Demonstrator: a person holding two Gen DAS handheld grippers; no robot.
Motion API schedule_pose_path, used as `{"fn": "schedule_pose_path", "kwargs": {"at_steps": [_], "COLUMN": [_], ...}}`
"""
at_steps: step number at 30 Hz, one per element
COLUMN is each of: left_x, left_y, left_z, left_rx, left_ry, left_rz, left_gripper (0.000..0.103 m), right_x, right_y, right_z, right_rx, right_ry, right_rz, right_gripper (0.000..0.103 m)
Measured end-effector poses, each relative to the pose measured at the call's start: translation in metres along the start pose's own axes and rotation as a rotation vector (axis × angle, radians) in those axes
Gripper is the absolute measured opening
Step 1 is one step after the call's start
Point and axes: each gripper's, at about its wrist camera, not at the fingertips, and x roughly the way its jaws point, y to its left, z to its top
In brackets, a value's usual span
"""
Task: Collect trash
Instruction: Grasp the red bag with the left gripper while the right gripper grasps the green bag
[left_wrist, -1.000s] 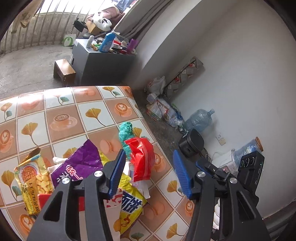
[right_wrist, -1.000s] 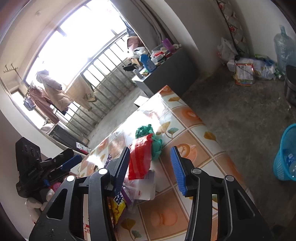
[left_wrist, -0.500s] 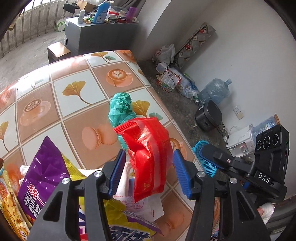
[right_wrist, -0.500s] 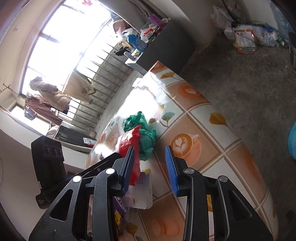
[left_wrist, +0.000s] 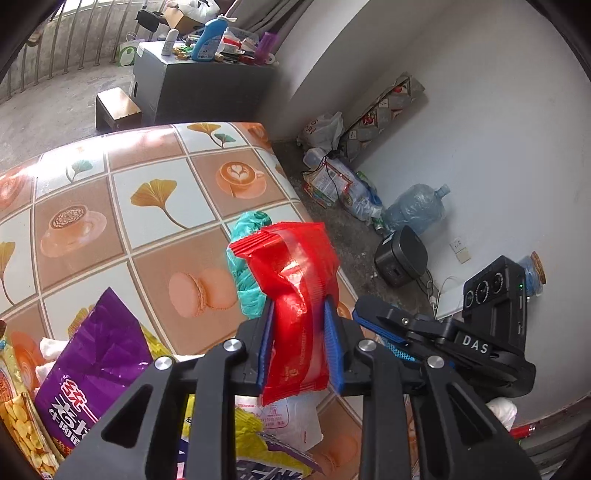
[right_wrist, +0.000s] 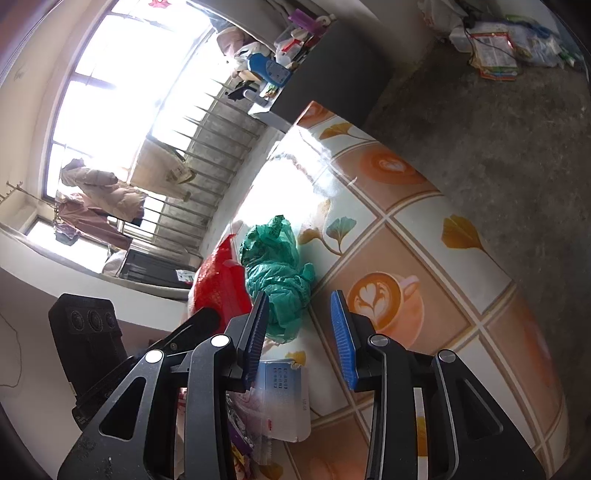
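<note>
My left gripper (left_wrist: 298, 343) is shut on a red plastic wrapper (left_wrist: 295, 295) and holds it above the table. The wrapper also shows in the right wrist view (right_wrist: 218, 280), at the left. A crumpled green plastic bag (right_wrist: 277, 273) lies on the tiled tablecloth (right_wrist: 406, 236), just ahead of my right gripper (right_wrist: 301, 332), which is open and empty. The green bag shows behind the red wrapper in the left wrist view (left_wrist: 245, 273). A purple snack bag (left_wrist: 92, 365), a yellow cracker bag (left_wrist: 18, 417) and a white packet (right_wrist: 284, 402) lie in a pile near me.
A grey cabinet (left_wrist: 199, 92) with bottles stands beyond the table. Bags and a water jug (left_wrist: 417, 206) lie on the floor by the wall, next to a black appliance (left_wrist: 402, 254). The table's edge (right_wrist: 480, 236) drops to the concrete floor on the right.
My left gripper has closed on the red wrapper and lifted it. My right gripper has moved closer to the green bag and stayed open.
</note>
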Motion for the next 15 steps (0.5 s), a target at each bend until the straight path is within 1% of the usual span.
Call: {"fn": "schedule_pose_path", "kwargs": {"at_steps": [1, 4, 8, 11, 15], "left_x": [-0.003, -0.006, -0.006, -0.002, 0.003], "left_y": [0.001, 0.009, 0.021, 0.024, 0.026], "left_z": [0.002, 0.005, 0.010, 0.010, 0.008], "left_rx": [-0.009, -0.053, -0.126, -0.149, -0.151], "left_ry": [-0.009, -0.029, -0.046, -0.039, -0.028], "left_rz": [-0.005, 0.018, 0.058, 0.073, 0.080], "left_gripper": [0.024, 0.024, 0.023, 0.023, 0.023], "right_x": [0.002, 0.011, 0.024, 0.036, 0.048], "right_y": [-0.001, -0.002, -0.001, 0.000, 0.004], "right_z": [0.001, 0.004, 0.008, 0.009, 0.011], "right_rx": [0.006, 0.023, 0.040, 0.045, 0.044], "right_ry": [0.005, 0.027, 0.055, 0.088, 0.113], "right_rz": [0.004, 0.008, 0.005, 0.015, 0.041], "right_gripper": [0.035, 0.039, 0.049, 0.049, 0.049]}}
